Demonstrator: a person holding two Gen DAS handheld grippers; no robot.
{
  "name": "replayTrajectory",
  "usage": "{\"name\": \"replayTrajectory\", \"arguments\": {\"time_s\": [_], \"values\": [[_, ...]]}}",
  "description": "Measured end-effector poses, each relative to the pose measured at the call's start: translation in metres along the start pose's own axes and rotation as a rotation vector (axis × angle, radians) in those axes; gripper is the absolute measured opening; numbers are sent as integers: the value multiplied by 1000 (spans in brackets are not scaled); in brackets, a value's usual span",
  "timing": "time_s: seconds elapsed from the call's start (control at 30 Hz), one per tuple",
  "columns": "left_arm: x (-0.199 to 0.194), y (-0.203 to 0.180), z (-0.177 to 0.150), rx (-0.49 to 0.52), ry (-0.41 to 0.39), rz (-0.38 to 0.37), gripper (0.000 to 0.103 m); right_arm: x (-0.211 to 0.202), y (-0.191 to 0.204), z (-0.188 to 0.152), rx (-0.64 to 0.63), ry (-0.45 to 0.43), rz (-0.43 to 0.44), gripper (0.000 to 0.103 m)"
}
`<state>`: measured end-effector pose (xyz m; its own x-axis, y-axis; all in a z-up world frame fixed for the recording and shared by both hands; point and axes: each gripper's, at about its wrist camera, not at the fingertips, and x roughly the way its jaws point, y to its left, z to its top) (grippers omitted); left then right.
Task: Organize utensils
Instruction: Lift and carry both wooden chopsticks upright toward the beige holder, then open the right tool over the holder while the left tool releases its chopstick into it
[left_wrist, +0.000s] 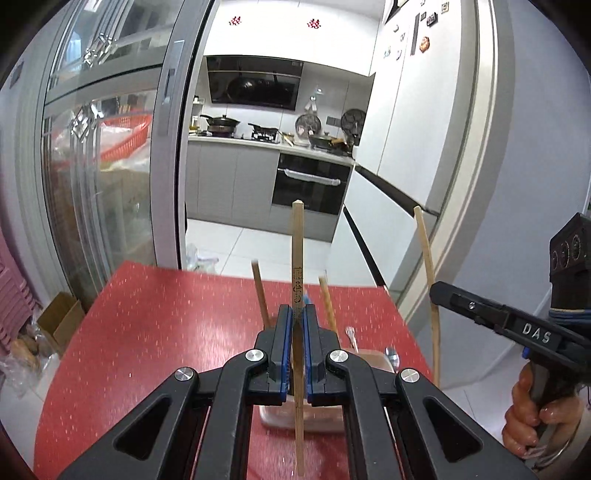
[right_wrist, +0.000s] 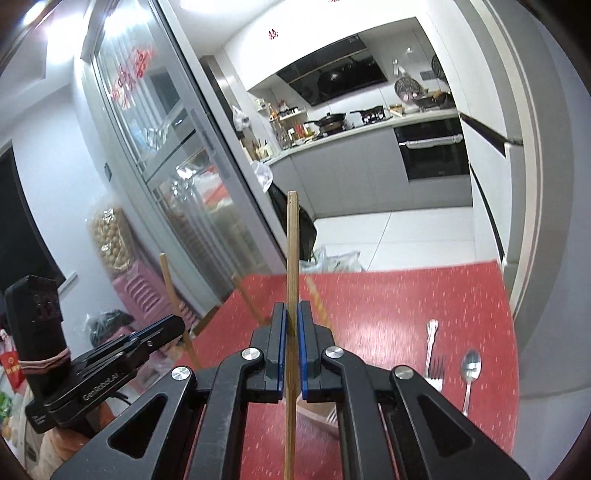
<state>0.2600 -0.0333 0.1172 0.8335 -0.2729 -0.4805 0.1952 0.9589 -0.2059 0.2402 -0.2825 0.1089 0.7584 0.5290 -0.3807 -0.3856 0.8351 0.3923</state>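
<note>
Above red table (left_wrist: 166, 325), hand-held gripper (left_wrist: 295, 314) clamps chopstick (left_wrist: 297, 240).

The red table (left_wrist: 166, 332) was bare on the left and far side. A tray (left_wrist: 373, 360), two leaning sticks (left_wrist: 260, 295), a fork (right_wrist: 430, 343) and spoon (right_wrist: 470, 373) blocked the near right.

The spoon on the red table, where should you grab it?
Grab the spoon by its thin handle, coming straight down from above. It lies flat on the red table, bowl pointing away, and the handle is slim enough for a hand-held gripper to close across. The fork lies close on its left, so keep the fingers clear of it.
</note>
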Motion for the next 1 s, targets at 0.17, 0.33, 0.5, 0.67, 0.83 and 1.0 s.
{"name": "replayTrajectory", "arguments": {"time_s": [0.17,0.33,0.5,0.67,0.83,1.0], "values": [[17,2,19,-29,-35,6,31,19,0,12,-41,-25,-35,6],[30,6,31,-43,-65,8,31,34,-4,18,-65,-37,-59,6],[44,9,33,-53,-93,26,31,47,-7,21,-92,-55,-90,6],[56,15,32,-75,-124,38,31,62,-5,18,-141,-82,-119,6],[65,13,22,-51,-145,47,31,73,-1,9,-202,-114,-136,6],[73,8,0,-34,-148,57,31,83,-5,-7,-232,-127,-169,6]]}}
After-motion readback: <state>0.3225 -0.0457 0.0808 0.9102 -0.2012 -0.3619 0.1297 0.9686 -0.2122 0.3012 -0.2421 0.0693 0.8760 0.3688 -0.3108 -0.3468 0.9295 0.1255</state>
